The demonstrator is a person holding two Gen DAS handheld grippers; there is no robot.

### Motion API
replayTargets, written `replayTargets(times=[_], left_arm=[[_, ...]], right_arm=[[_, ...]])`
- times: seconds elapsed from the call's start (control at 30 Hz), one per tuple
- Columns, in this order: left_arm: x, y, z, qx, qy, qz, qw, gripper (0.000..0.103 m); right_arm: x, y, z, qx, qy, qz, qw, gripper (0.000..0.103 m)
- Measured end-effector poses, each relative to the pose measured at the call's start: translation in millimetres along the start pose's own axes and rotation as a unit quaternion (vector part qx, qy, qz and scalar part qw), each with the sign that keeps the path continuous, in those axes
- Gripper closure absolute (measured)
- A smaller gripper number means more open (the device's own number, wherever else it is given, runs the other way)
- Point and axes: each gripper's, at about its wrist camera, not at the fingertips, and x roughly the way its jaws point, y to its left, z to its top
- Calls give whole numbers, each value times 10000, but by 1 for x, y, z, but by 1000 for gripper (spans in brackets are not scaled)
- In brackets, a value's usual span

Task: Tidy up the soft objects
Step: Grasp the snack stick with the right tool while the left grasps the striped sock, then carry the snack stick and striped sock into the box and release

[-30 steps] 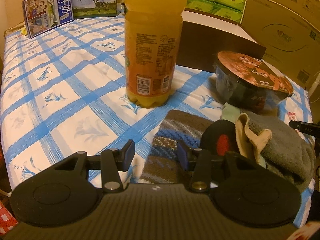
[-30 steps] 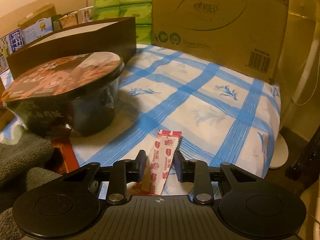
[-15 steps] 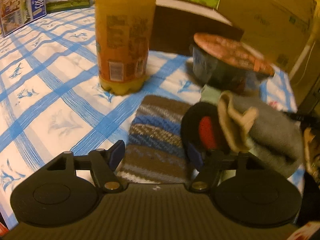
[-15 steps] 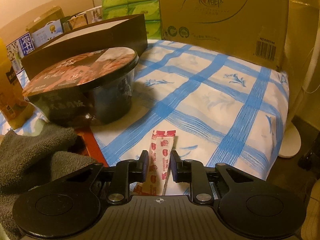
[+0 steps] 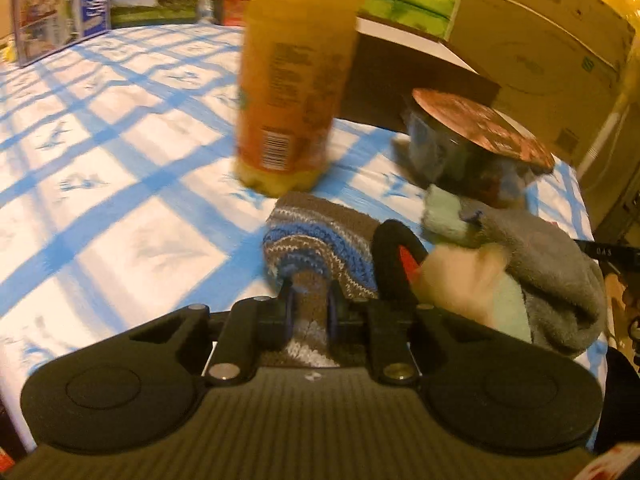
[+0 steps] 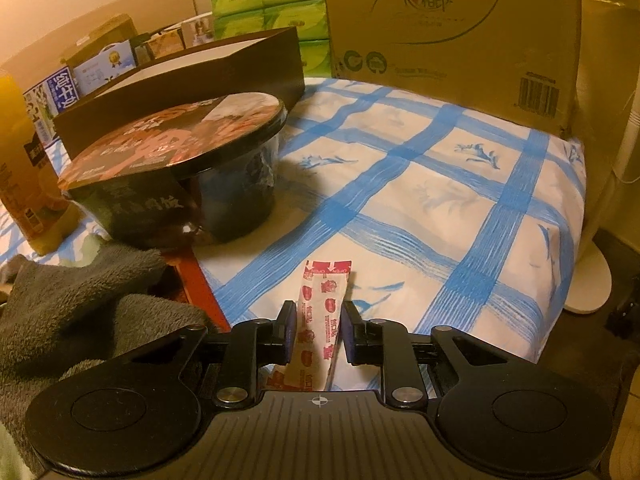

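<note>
A brown, blue and white striped knit cloth (image 5: 320,232) lies on the blue-checked bedsheet (image 5: 120,184). My left gripper (image 5: 309,300) is closing on its near end, and the pads pinch the bunched fabric. To its right sits a heap of a grey towel (image 5: 552,264), pale green and cream cloths, and a black round item with a red patch (image 5: 394,256). In the right wrist view my right gripper (image 6: 319,312) is shut on a red-and-white sachet (image 6: 326,284) above the sheet. The grey towel (image 6: 80,300) lies to its left.
An orange drink bottle (image 5: 296,80) stands just beyond the knit cloth. A black lidded noodle bowl (image 6: 180,184) sits behind the towel, with a dark box (image 6: 180,84) behind it. A cardboard box (image 6: 452,28) and green tissue packs (image 6: 276,0) line the back. The bed's edge (image 6: 560,300) drops off at right.
My left gripper widened, moved forward over the knit cloth, then closed on its near end, bunching it. My right gripper narrowed slightly around the sachet and tilted a little.
</note>
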Motion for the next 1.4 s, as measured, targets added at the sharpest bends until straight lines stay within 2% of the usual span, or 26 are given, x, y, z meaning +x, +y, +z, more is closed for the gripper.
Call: replayTargets(times=[0.07,0.13,0.17,0.2,0.3,0.33,0.4,0.47,0.63,0.73,0.87,1.1,1.4], left_arm=[[-2,6,-3,-55,54,114,9999,84],[1,9,-6,-126,115,234,9996,77],[4,11,-6,-185,163,310,9992,67],[7,11,-7,-236,199,340,9989,64],[14,9,-7,-262,169,291,9991,64],[16,7,-6,-205,157,273,9993,64],[19,3,-5,-71,132,296,9994,83],[20,2,-2,-80,102,307,9994,86],[13,7,-1,-111,9,541,9985,87],[7,11,-2,-132,-8,605,9981,87],[-1,11,-3,-137,-45,591,9981,87],[-17,10,4,-104,-254,586,9979,87],[-36,20,17,-166,-519,671,9963,87]], right_arm=[[0,0,0,-10,1,22,10000,79],[0,0,-1,-4,5,29,10000,77],[0,1,-1,10,5,38,10000,76],[0,1,0,12,6,36,10000,75],[1,4,0,-54,15,-27,10000,70],[1,5,0,-81,17,-44,10000,68],[2,6,0,-107,10,-92,9999,66],[3,5,1,-78,-1,-116,9999,64],[8,6,4,-132,12,-264,9996,65],[9,14,3,-434,71,-375,9983,65],[6,20,-1,-653,102,-389,9971,75],[-11,10,7,-304,-88,-139,9994,79],[-52,9,35,173,-564,558,9967,80]])
